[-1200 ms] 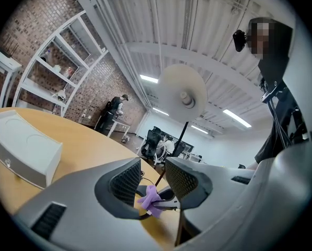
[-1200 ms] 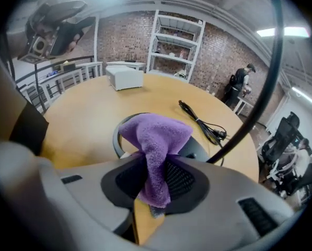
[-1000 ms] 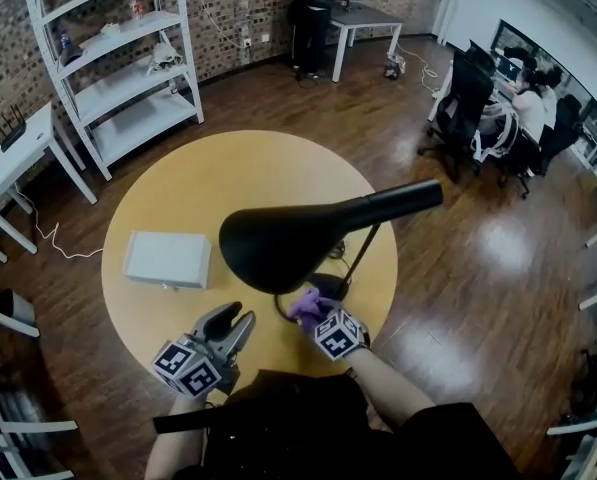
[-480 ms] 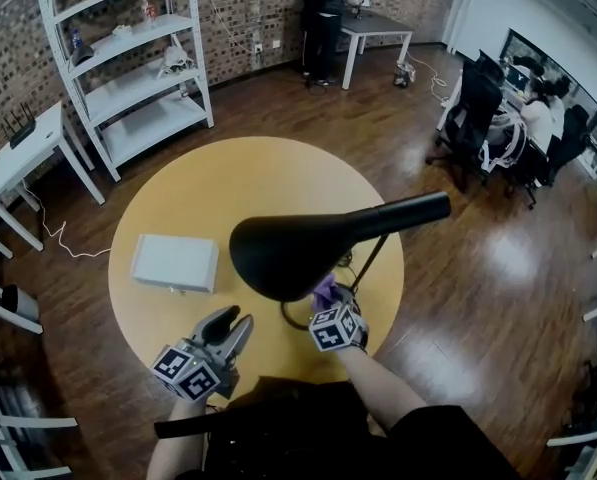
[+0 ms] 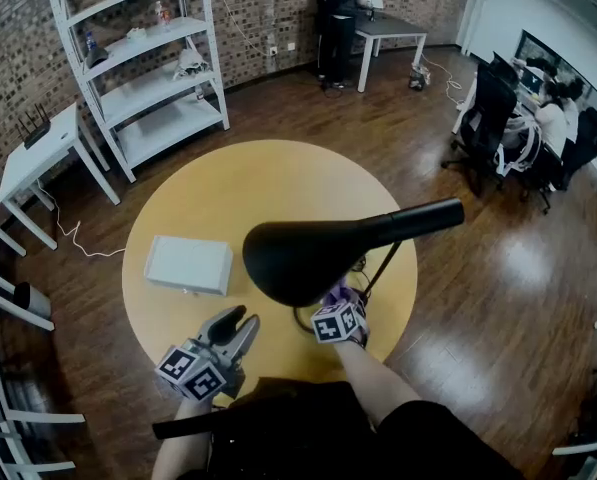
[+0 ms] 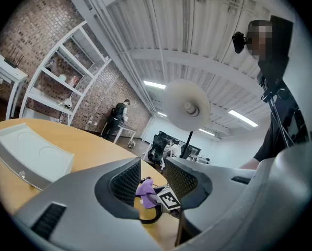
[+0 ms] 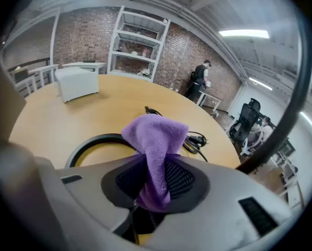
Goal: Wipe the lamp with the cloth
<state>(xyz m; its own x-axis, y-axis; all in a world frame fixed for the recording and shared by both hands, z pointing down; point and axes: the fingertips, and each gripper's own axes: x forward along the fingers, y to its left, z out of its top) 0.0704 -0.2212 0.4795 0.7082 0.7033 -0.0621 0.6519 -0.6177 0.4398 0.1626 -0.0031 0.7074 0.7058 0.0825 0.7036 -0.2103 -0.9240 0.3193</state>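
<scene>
Tilting downward, right gripper [image 5: 339,304] clamps cloth [image 7: 157,135] beneath lamp [image 5: 298,258]; left gripper [image 5: 237,324] level, jaws apart

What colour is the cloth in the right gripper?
Purple; the cloth shows best in the right gripper view.

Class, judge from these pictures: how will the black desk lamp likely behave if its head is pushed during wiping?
Probably top-heavy: the lamp head sits wide atop a thin stem, so it may wobble or tip. The ring base lies flat on the table, which likely steadies it somewhat.
</scene>
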